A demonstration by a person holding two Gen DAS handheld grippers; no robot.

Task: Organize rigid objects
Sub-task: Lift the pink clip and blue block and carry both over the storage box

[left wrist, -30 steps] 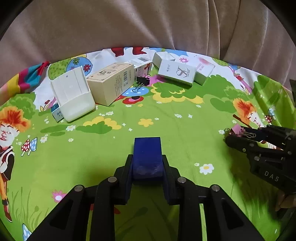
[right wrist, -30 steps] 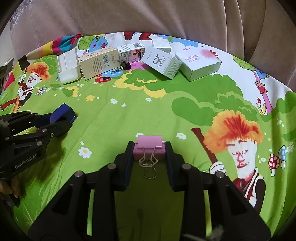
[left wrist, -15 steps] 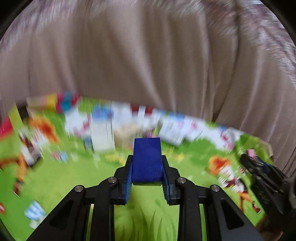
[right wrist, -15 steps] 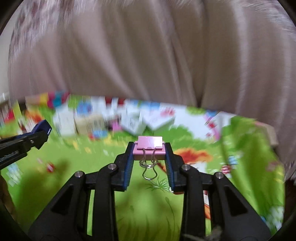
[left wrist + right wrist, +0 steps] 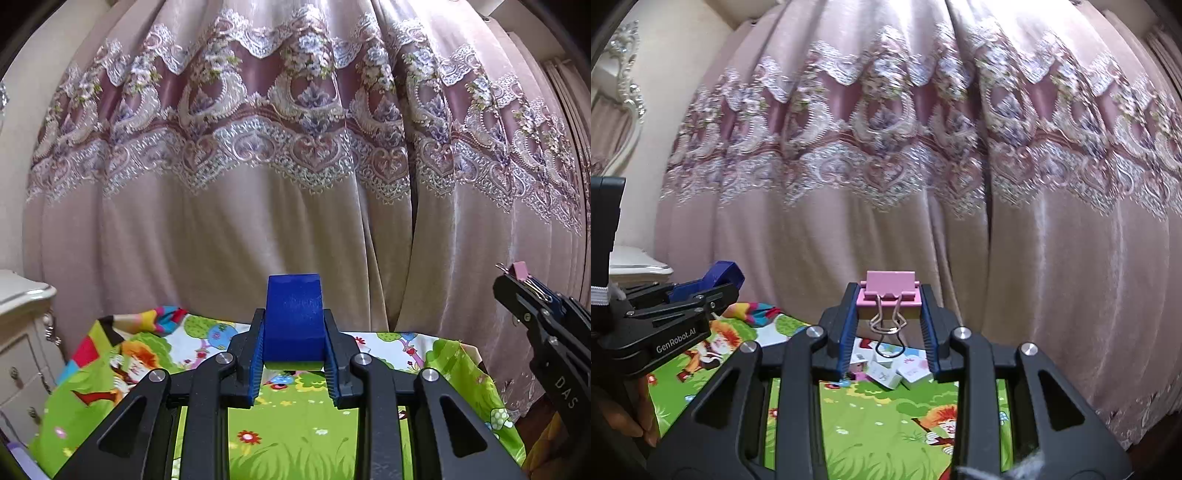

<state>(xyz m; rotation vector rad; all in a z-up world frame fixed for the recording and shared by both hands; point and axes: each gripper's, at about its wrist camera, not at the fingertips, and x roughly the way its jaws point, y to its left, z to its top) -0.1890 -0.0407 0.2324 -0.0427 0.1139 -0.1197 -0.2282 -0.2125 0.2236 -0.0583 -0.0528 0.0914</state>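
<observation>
My left hand-held gripper [image 5: 294, 354] pinches the blue block [image 5: 293, 317] by its flat sides: stiff, light. My right hand-held gripper [image 5: 889, 325] pinches the pink clip [image 5: 890, 290] across its body; loops dangle. Both aloft over the mat [image 5: 871, 417].

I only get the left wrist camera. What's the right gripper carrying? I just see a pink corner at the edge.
Observer: A pink clip, clamped by its sides in the right gripper, with its wire handles hanging down.
Operator: Where are the boxes? My block hides the middle of the mat.
Observer: The boxes lie clustered at the mat's far edge, by the curtain.
Operator: Is any of the person in sight?
Observer: Yes, a hand shows under the left gripper, at the lower left of the right wrist view.
</observation>
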